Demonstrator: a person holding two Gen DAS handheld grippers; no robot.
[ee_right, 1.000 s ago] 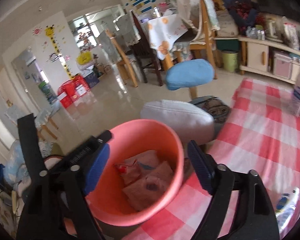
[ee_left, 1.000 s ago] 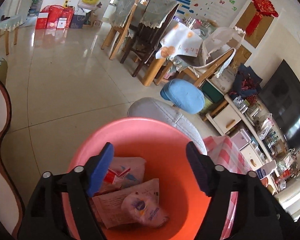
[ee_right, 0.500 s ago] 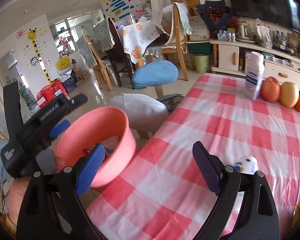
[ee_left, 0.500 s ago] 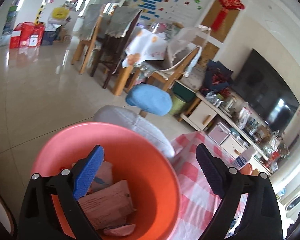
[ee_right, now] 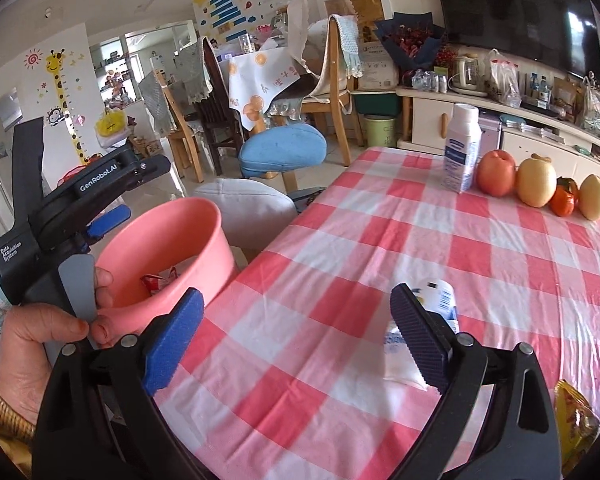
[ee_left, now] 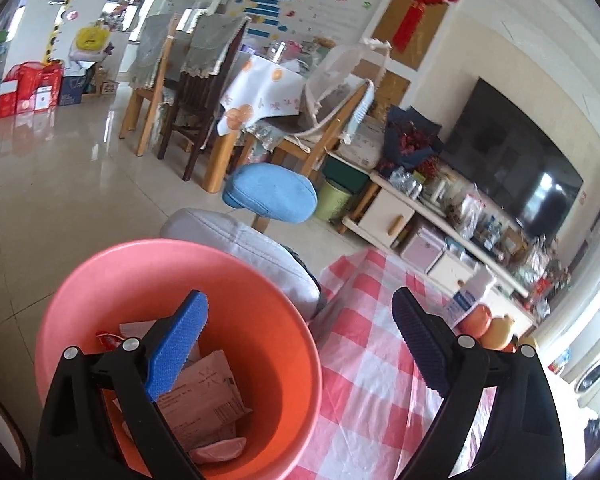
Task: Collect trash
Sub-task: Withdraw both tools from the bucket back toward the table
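bucket (ee_right: 168, 248) left of table (ee_right: 380, 240); wrappers (ee_left: 204, 392) inside.

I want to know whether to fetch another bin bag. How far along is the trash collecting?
Partly done: several wrappers already lie in the pink bin. Nothing is in hand; the right tool is opening empty and the left tool is open. A crumpled white packet and a yellow wrapper remain on the checked tablecloth.

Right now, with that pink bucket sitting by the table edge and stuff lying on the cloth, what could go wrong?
1. The pink bucket sits close beside the table's corner; a hurried drop could miss it and land on the floor.
2. The right gripper, jaws opening and empty, is near a lying white bottle that may roll.
3. The upright carton and fruit aren't obviously trash and could be grabbed wrongly.
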